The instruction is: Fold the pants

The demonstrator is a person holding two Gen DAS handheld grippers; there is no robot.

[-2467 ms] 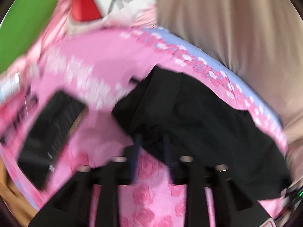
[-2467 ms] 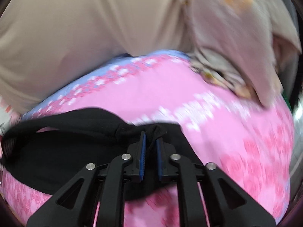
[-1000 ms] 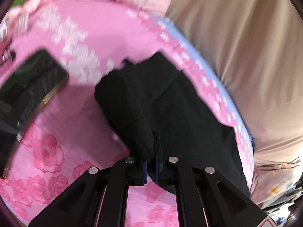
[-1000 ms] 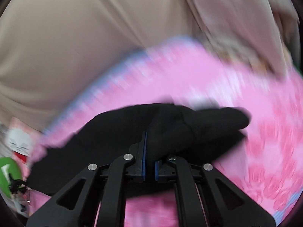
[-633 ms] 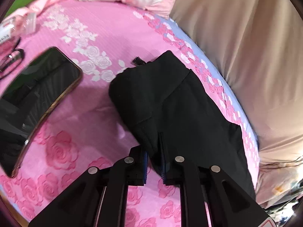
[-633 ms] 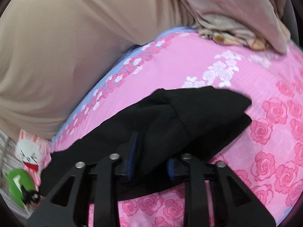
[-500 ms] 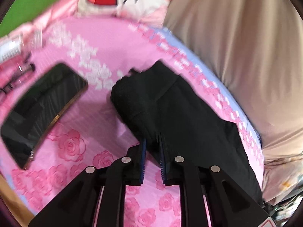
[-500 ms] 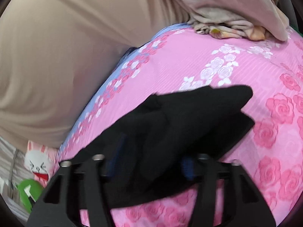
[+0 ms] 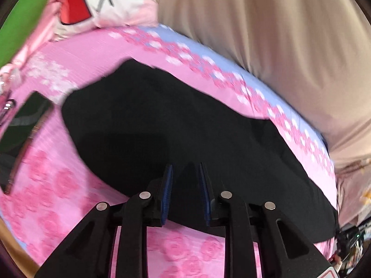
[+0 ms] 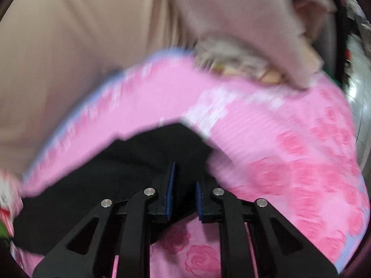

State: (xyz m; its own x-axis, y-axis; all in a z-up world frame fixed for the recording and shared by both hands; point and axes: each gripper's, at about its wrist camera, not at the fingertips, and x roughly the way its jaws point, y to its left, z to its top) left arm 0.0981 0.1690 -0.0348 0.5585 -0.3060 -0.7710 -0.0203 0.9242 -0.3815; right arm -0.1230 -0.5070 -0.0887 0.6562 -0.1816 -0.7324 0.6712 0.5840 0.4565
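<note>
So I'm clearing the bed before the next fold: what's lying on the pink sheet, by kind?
Black pants: 1
Phone: 1
Cartoon pillow: 1
Beige blanket heap: 1
Total: 4

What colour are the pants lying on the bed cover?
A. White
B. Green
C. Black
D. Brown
C. The pants show as a flat black shape spread on the pink flowered bed cover, in both wrist views.
</note>
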